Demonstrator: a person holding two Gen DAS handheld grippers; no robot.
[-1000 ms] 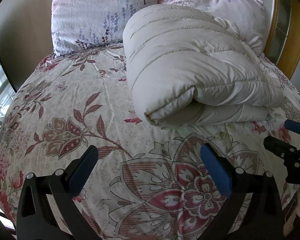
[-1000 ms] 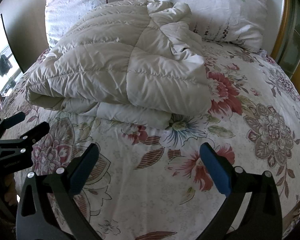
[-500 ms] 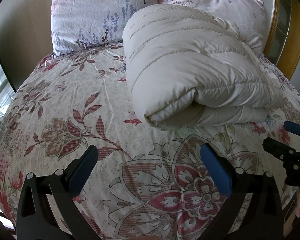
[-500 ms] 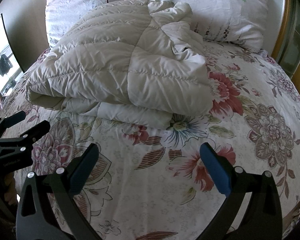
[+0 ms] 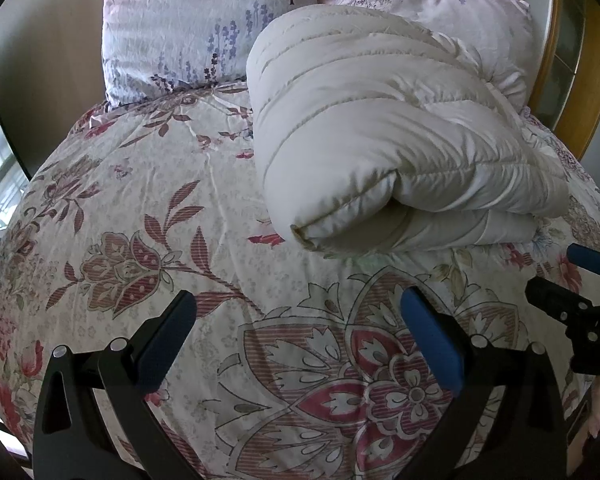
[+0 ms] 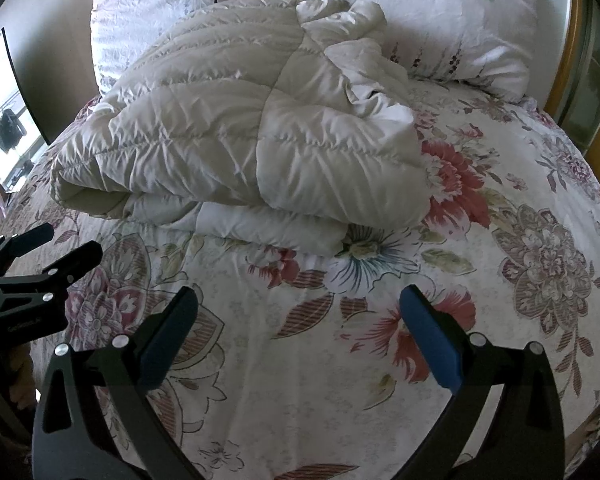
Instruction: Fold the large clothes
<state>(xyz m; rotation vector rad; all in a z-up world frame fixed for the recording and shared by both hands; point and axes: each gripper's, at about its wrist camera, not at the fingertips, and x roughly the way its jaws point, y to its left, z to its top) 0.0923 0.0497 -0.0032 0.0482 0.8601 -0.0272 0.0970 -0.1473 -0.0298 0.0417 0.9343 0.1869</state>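
From the left wrist, the left gripper (image 5: 296, 334) hangs with jaws spread and empty over the floral bedspread (image 5: 140, 208); the folded cream padded coat (image 5: 380, 140) lies far right, near the pillows (image 5: 204, 28).

From the right wrist, the right gripper (image 6: 298, 334) is likewise spread wide and empty. The coat's far-right edge looks bunched; puffy, slippery layers could spring open if pinched shallowly.

Your right gripper (image 5: 572, 280) has crept slightly lower, away from the folded quilt (image 5: 380, 140); little else differs
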